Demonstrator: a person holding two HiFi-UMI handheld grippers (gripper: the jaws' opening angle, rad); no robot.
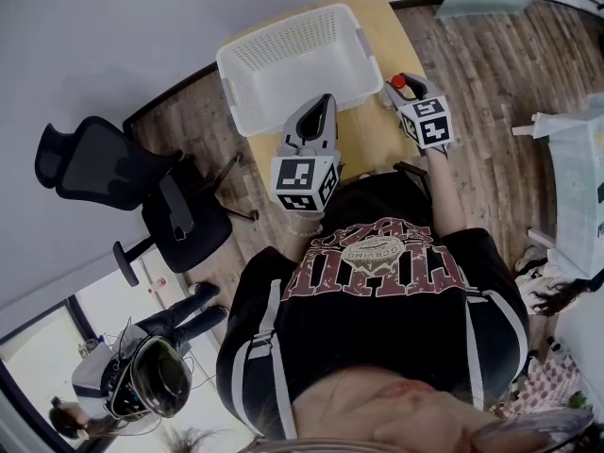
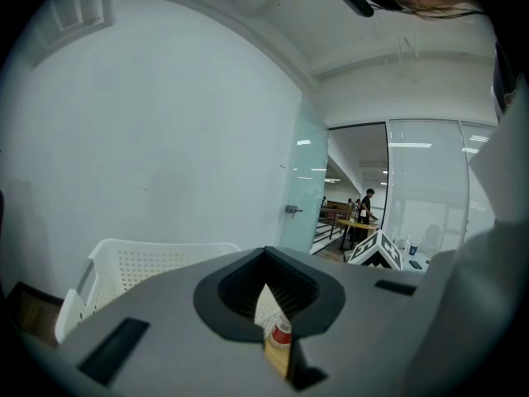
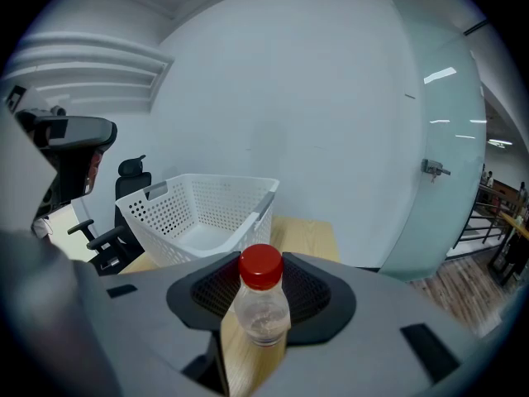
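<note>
A small clear bottle with a red cap [image 3: 263,300] stands between my right gripper's [image 3: 261,321] jaws, which are shut on its sides; the wooden table [image 3: 307,235] shows beneath it. In the head view the red cap [image 1: 398,81] sits at the right gripper's [image 1: 394,91] tip, beside the white perforated basket [image 1: 293,69]. My left gripper [image 1: 319,109] hovers over the basket's near rim, its jaws shut to a thin slit with nothing held. Through that slit in the left gripper [image 2: 271,304] view I glimpse the bottle [image 2: 282,334], and the basket [image 2: 140,263] lies at the lower left.
The basket [image 3: 198,213] fills the far half of the small wooden table [image 1: 377,135], which stands against a white wall. A black office chair [image 1: 142,192] is left of the table. A glass door [image 3: 442,172] is to the right. White furniture [image 1: 578,177] stands at the right.
</note>
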